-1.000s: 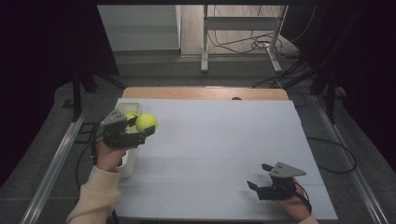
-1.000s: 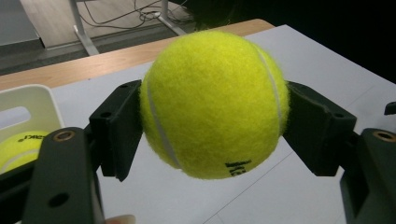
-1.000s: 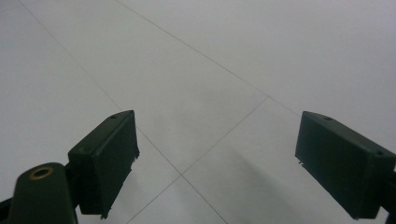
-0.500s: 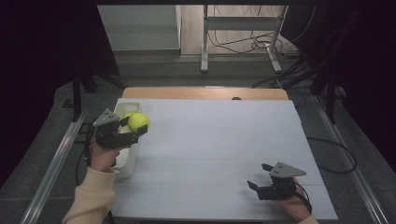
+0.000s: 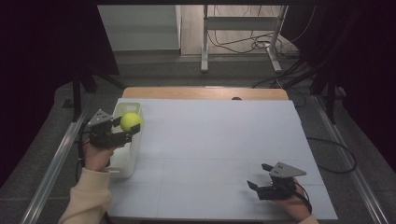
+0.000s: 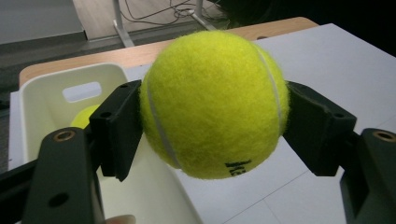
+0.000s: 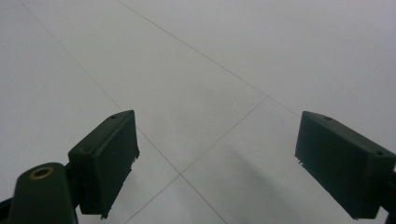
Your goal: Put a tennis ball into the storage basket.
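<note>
While over bin (image 5: 122, 161), ball (image 6: 214, 103) clamped in left tool (image 6: 212, 123).

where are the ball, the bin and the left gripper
ball (image 6: 212, 102), left gripper view, middle of its felt
bin (image 6: 44, 91), left gripper view, inner back wall
left gripper (image 5: 126, 128), high view, midway between its fingertips, shut on the ball

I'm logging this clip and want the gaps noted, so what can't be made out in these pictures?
- Print on the tennis ball: left gripper view, cut off where the ball curves under.
- Second ball in the white bin: left gripper view, mostly hidden by a jaw of the left hand-held gripper.
- Bin's inside: high view, covered by that gripper and ball.
- Right hand-held gripper: high view, jaws too small for detail.
</note>
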Motion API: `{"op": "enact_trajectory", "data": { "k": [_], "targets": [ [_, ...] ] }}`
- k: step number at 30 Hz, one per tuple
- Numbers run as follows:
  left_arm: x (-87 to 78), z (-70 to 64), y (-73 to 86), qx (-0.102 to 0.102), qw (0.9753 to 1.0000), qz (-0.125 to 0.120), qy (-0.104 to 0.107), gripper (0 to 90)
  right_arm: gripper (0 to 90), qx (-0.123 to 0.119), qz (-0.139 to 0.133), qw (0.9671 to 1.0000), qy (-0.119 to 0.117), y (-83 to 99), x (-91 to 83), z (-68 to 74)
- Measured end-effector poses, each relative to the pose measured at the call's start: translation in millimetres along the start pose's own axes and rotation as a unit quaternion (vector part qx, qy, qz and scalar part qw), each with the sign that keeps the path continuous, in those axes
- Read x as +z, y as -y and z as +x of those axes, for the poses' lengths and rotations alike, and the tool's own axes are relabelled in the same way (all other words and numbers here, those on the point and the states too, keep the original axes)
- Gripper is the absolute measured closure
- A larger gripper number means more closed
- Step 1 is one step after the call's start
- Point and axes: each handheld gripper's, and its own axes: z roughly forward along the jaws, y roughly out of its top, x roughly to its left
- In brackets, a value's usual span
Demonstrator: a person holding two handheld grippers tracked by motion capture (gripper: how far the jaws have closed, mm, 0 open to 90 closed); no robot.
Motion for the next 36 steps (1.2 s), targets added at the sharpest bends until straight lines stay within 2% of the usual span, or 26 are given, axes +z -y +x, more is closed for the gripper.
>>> {"op": "enact_trajectory", "data": {
  "k": [12, 19, 24, 31, 36],
  "targets": [
    [-3.7, 20.8, 6.2, -0.018, 0.9993, 0.001, -0.032, 26.2, 13.5, -0.001, 0.001, 1.0000, -0.001, 0.2, 0.1, 0.0],
    [-0.9, 27.6, 10.3, -0.024, 0.9986, 0.009, -0.046, 26.2, 13.5, -0.002, 0.003, 1.0000, 0.000, 0.0, 0.2, 0.0],
    [-0.3, 29.0, 10.3, -0.027, 0.9985, 0.010, -0.047, 26.1, 13.5, -0.001, 0.003, 1.0000, -0.001, 0.0, 0.2, 0.1],
    [5.6, 30.4, 8.1, -0.028, 0.9981, 0.027, -0.049, 26.1, 13.5, 0.002, 0.001, 1.0000, -0.003, 0.2, 0.2, 0.2],
    [12.9, 32.6, 3.0, -0.027, 0.9969, 0.047, -0.057, 26.1, 13.5, 0.006, 0.003, 1.0000, -0.001, 0.5, 1.8, 0.1]
  ]
}}
